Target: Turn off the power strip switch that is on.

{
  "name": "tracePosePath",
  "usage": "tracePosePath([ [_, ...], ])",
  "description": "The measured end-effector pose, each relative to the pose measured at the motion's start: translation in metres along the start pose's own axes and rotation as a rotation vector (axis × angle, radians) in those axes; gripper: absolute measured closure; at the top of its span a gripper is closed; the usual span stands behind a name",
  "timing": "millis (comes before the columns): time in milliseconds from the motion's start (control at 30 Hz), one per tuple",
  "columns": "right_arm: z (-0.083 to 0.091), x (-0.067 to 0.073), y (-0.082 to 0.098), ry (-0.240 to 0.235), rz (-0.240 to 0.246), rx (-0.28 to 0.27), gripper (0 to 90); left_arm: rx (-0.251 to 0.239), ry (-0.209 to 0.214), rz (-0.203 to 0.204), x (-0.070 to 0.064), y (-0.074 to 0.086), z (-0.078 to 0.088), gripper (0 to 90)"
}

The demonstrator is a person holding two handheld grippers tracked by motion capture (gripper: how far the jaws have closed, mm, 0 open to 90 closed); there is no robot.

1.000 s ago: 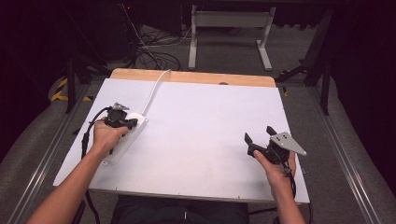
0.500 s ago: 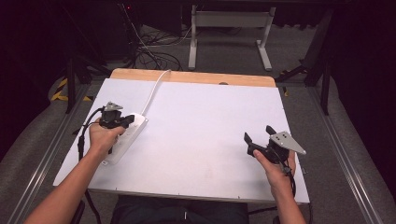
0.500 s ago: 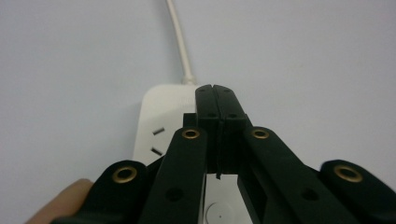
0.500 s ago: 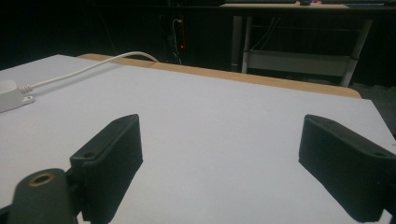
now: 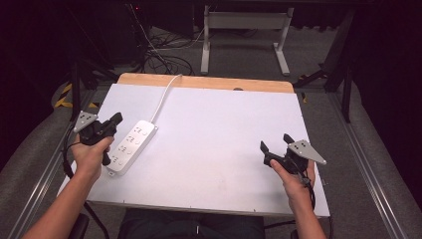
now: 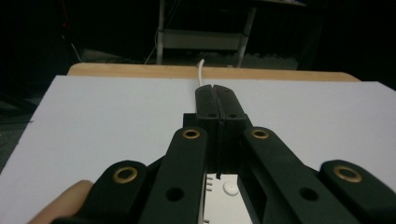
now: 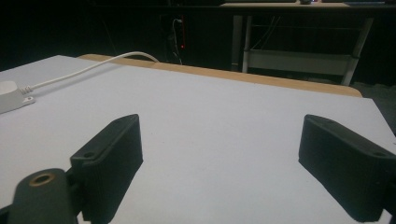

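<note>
My left gripper (image 5: 110, 124) sits at nine o'clock on the white table (image 5: 224, 149), its jaws pressed flat together with nothing between them. The white power strip (image 5: 130, 146) lies just beside it toward three o'clock, its cord (image 5: 163, 97) running off toward twelve o'clock. My right gripper (image 5: 273, 148) is at four o'clock, well apart from the strip, with its jaws spread wide and empty.

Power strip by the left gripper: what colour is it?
White, with a white cord; the power strip shows best in the high view.
</note>
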State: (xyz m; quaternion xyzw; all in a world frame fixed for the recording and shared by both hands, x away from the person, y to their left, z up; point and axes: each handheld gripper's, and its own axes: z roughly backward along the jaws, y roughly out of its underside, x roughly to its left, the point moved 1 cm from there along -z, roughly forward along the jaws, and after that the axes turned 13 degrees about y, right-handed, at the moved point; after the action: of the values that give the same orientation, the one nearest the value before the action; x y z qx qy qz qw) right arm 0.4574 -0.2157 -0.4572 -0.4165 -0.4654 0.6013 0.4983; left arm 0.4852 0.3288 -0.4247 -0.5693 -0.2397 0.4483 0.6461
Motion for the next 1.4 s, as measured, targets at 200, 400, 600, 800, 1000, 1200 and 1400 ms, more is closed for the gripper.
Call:
tracePosePath([
  [200, 0.000, 0.000, 0.000, -0.003, -0.002, 0.003, 14.0, -0.084, -0.072, -0.025, -0.006, 0.006, 0.027, 90.0],
  [400, 0.000, 0.001, 0.000, -0.002, -0.001, 0.001, 14.1, -0.131, -0.141, -0.046, -0.009, 0.010, 0.045, 90.0],
  [600, 0.000, 0.002, 0.001, -0.002, 0.001, 0.004, 14.2, -0.131, -0.155, -0.063, -0.008, 0.009, 0.046, 90.0],
  [800, 0.000, 0.001, 0.001, 0.000, 0.003, 0.006, 14.3, -0.126, -0.150, -0.070, -0.009, 0.010, 0.044, 90.0],
  [1000, 0.000, 0.001, 0.001, 0.001, 0.002, 0.008, 14.5, -0.109, -0.131, -0.049, -0.009, 0.009, 0.041, 62.4],
  [1200, 0.000, 0.001, 0.001, 0.000, 0.005, 0.007, 14.6, -0.080, -0.075, -0.063, -0.013, 0.009, 0.037, 13.8],
  [1400, 0.000, 0.000, 0.001, 0.003, 0.005, 0.006, 14.6, -0.077, -0.082, -0.065, -0.014, 0.009, 0.036, 6.7],
])
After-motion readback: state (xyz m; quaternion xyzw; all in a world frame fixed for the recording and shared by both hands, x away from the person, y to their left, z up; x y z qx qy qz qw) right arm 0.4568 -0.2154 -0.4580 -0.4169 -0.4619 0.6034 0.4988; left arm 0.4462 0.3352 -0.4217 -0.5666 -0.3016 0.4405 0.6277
